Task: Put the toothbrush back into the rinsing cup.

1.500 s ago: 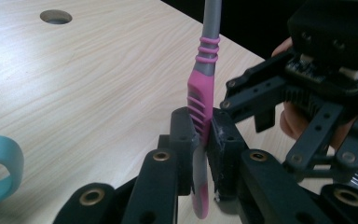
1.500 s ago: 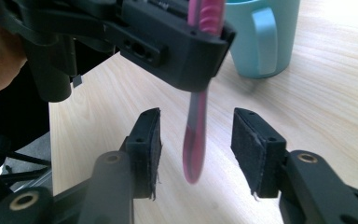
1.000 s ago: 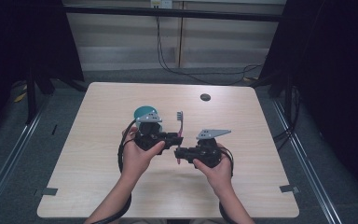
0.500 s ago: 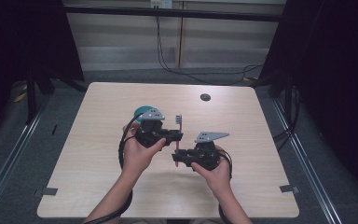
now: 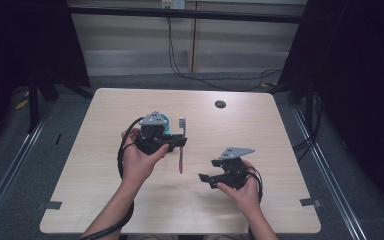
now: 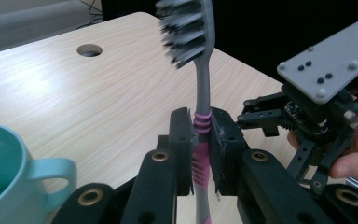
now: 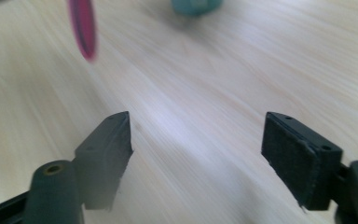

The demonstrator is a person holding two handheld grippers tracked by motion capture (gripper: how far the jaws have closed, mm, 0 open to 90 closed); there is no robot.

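Handover looks complete: right gripper (image 5: 206, 179), nearest the person, sits low over the table (image 5: 280, 150), and its jaws have just been opening, now wide apart with nothing between them. Left gripper (image 6: 200, 154) is clamped on the toothbrush (image 6: 201, 84) at its pink-ribbed neck, brush upright, bristle head up, pink handle tip hanging clear of the tabletop. Beyond, just beside the left gripper, stands the teal mug (image 6: 9, 172); its inside appears empty, though part is hidden. Judged remaining: lowering the toothbrush into the mug. Farther off, a cable hole (image 5: 220, 104).
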